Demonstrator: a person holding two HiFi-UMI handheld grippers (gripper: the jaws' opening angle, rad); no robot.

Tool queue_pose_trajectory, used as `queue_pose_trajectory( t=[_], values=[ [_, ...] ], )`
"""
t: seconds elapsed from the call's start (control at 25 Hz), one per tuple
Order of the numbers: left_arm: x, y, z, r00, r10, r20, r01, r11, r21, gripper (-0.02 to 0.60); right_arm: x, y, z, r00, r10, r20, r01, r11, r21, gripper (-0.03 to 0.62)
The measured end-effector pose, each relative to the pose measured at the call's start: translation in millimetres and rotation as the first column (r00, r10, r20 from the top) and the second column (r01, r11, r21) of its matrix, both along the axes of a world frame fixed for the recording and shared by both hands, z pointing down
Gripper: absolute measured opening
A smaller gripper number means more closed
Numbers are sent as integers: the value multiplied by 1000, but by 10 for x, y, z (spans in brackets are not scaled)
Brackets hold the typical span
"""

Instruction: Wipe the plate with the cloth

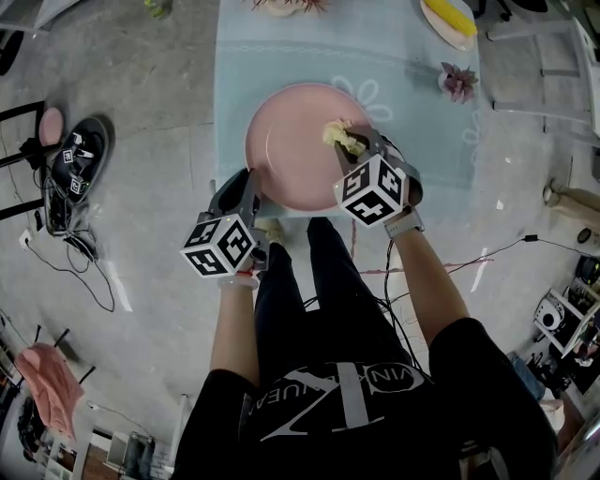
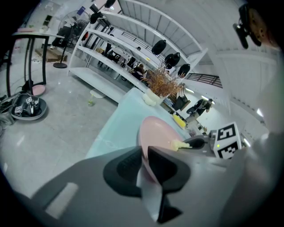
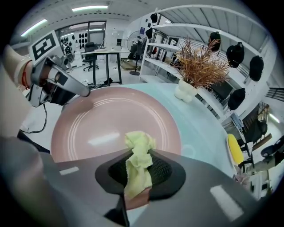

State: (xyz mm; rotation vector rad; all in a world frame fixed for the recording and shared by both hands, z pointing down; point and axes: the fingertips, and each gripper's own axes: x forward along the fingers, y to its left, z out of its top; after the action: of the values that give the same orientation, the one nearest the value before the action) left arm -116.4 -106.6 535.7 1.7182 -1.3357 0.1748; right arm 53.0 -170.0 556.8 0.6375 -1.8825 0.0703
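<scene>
A round pink plate (image 1: 295,141) lies at the near edge of a pale blue table (image 1: 234,75). My left gripper (image 1: 253,189) is shut on the plate's near-left rim; in the left gripper view the plate (image 2: 157,133) runs edge-on between its jaws (image 2: 144,162). My right gripper (image 1: 359,148) is shut on a crumpled yellow cloth (image 1: 341,138), held over the plate's right side. In the right gripper view the cloth (image 3: 138,153) sticks up out of the jaws (image 3: 138,170) just above the plate (image 3: 106,128), and the left gripper (image 3: 66,86) shows at the plate's far rim.
On the table stand a small succulent pot (image 1: 458,82), a dish with a yellow item (image 1: 450,19) and a vase of dried twigs (image 3: 195,75). Cables and a round stand (image 1: 70,169) lie on the floor at left. White shelves (image 2: 133,48) stand behind.
</scene>
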Motion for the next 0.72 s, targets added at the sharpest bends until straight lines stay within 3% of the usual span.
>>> queue_pose_trajectory(
  t=[0.4,0.72],
  values=[
    [4,13,-3,1000,3,-2,-3,1000,0,0,-85,481,8,999,-48,17,49,997,-56,78],
    [-4,5,-8,1000,-1,-9,1,1000,-2,0,-508,779,2,984,-166,62,172,980,-105,80]
  ],
)
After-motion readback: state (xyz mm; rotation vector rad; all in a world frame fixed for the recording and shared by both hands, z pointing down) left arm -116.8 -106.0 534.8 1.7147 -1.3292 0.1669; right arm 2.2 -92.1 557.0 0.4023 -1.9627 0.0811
